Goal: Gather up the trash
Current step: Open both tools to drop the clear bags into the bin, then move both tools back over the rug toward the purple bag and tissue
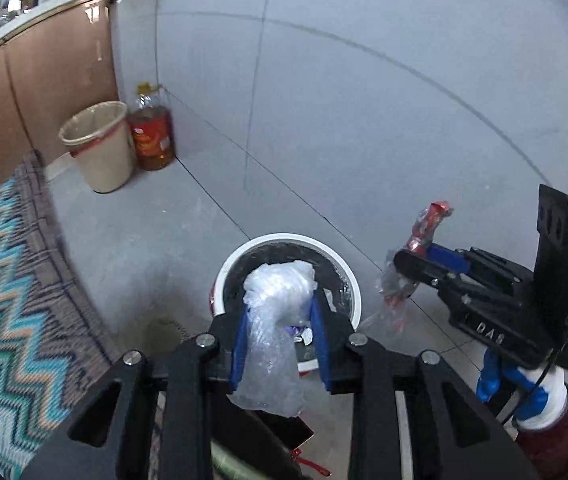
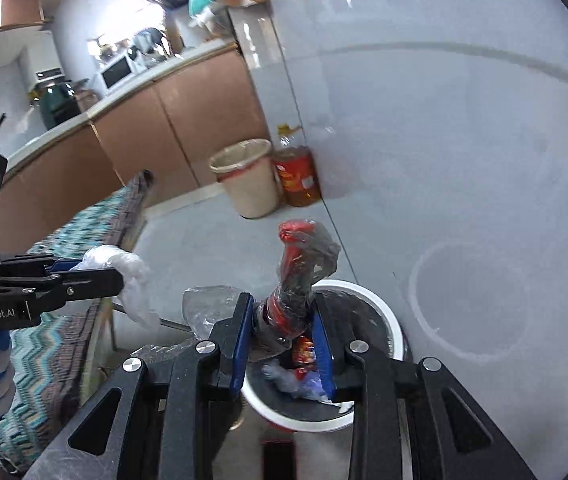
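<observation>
My left gripper is shut on a crumpled clear plastic bag and holds it over a white-rimmed trash bin with a dark liner. My right gripper is shut on a red and clear plastic wrapper, also above the bin. In the left wrist view the right gripper with its wrapper hangs to the right of the bin. In the right wrist view the left gripper with its bag is at the left. Trash lies inside the bin.
A beige bin and an oil bottle stand by the wall corner and brown cabinets. A zigzag rug lies at the left. The floor is grey tile. A counter with appliances runs at the back.
</observation>
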`<state>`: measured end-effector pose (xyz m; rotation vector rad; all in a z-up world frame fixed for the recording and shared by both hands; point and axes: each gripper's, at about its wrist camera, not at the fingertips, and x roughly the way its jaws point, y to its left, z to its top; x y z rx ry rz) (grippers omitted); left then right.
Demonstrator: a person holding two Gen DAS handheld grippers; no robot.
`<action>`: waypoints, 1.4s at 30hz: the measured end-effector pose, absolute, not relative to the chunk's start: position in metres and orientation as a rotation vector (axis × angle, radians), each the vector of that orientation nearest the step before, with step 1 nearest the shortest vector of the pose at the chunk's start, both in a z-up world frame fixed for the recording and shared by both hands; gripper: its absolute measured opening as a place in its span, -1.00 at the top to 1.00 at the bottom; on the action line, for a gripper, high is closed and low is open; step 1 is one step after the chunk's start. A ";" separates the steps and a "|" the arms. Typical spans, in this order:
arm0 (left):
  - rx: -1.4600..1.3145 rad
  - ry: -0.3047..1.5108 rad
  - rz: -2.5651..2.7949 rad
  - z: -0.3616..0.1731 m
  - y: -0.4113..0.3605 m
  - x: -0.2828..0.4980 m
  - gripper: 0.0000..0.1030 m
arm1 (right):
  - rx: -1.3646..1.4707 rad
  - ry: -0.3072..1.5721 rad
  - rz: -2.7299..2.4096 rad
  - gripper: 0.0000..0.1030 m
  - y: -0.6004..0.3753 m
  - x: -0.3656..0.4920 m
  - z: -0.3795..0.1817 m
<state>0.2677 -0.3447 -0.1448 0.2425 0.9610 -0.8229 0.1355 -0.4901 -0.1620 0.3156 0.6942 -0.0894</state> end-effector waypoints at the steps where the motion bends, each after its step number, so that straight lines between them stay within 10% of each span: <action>1: 0.249 0.970 -0.821 -0.151 -0.354 0.272 0.45 | 0.318 0.704 -0.096 0.46 -0.493 0.138 -0.167; 19: 0.211 1.017 -0.776 -0.175 -0.394 0.290 0.26 | 0.309 0.786 -0.156 0.03 -0.525 0.155 -0.197; 42: 0.109 0.831 -0.656 -0.087 -0.245 0.223 0.07 | 0.250 0.570 -0.075 -0.38 -0.450 0.101 -0.092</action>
